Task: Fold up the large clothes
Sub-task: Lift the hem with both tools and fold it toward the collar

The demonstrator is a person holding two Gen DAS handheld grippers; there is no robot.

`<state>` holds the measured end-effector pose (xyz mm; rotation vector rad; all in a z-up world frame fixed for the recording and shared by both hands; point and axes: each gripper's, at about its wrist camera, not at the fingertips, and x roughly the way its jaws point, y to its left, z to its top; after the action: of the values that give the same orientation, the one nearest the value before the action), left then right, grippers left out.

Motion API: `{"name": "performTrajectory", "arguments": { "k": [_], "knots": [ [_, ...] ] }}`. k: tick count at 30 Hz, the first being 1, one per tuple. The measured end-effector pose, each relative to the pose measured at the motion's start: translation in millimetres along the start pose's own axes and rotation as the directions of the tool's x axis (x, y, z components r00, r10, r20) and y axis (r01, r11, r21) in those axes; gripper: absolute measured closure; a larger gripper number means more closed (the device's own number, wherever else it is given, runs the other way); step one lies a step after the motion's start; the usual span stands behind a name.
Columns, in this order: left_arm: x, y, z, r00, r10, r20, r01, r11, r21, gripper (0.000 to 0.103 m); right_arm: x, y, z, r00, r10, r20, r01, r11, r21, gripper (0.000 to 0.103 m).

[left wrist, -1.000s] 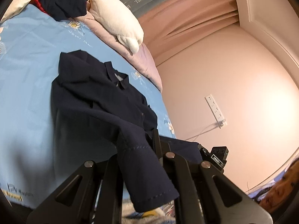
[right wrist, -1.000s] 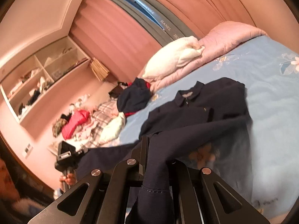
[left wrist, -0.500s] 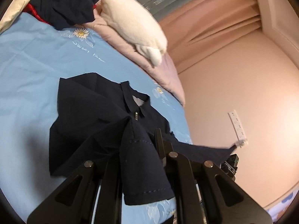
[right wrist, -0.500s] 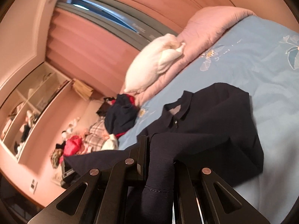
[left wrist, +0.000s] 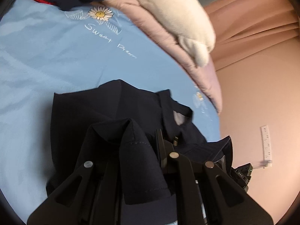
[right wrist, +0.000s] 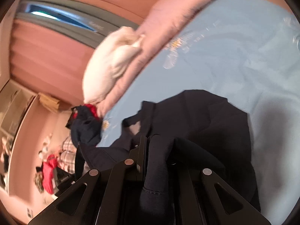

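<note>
Grip, left: left tool (left wrist: 142, 150) is closed narrow on a hemmed edge of the navy jacket (left wrist: 97, 116); a flap of cloth drapes back over the fingers toward the camera.
Grip, right: right tool (right wrist: 159, 150) is likewise pinched on a rolled bunch of the same jacket, which spills down between the fingers.
Jacket position: collar end lies flat on the blue bedsheet (left wrist: 46, 56), collar toward the pink quilt (left wrist: 168, 43) and white pillow (left wrist: 178, 13); the held edges sit doubled over the body, so the fold looks partway carried toward the collar.
Risk, uneven fold: the right tool holds a thick wad while the left holds a flatter hem; if they are set down at different reaches, I judge the folded edge would land skewed across the shoulders.
Risk, slipping: the bunched cloth on the right could creep out of the pinch under the jacket's own weight, dropping one corner early.
Risk, dragging: lowering too far forward could push the collar and shoulders into wrinkles, or shove the jacket toward the quilt.
Risk, snagging on release: cloth draped over both sets of fingers may cling as they part and pull the fold back open.
Blur: the right wrist view is smeared, so the exact lie of that corner cannot be told.
Nearby clutter: dark clothes pile (right wrist: 84, 125) sits apart at the bed's edge, unlikely to interfere.
</note>
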<state>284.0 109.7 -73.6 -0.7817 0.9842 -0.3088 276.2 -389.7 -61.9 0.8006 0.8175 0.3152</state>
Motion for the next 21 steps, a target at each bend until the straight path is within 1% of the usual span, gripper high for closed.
{"name": "performTrajectory", "arguments": {
  "k": [3,7,9,11,16,21],
  "knots": [
    [21.2,8.2,9.6,0.999,0.031,-0.025,-0.032,0.999,-0.024,0.091,18.2,-12.6,6.2,0.999,-0.044,-0.032,0.045,0.999,0.030,0.097],
    [41.2,21.6,17.4,0.998,0.051,-0.045,-0.055,0.995,-0.079,0.089,34.8,-32.9,13.1,0.996,-0.058,-0.069,0.066,0.990,0.122,0.097],
    [46.6,25.6,18.7,0.997,0.059,-0.050,-0.063,0.994,-0.093,0.088,39.7,-40.0,14.4,0.995,-0.065,-0.081,0.076,0.986,0.146,0.097],
    [51.7,28.3,19.2,0.996,0.077,-0.055,-0.082,0.992,-0.092,0.088,42.8,-41.8,14.7,0.993,-0.076,-0.088,0.089,0.985,0.151,0.097],
    [61.1,36.0,22.6,0.993,0.093,-0.067,-0.100,0.988,-0.118,0.088,42.8,-46.1,16.5,0.991,-0.086,-0.103,0.101,0.983,0.156,0.097],
    [63.9,32.5,33.0,0.993,0.105,-0.045,-0.110,0.985,-0.130,0.088,47.7,-42.2,23.2,0.992,-0.089,-0.085,0.101,0.982,0.160,0.097]
  ]
}}
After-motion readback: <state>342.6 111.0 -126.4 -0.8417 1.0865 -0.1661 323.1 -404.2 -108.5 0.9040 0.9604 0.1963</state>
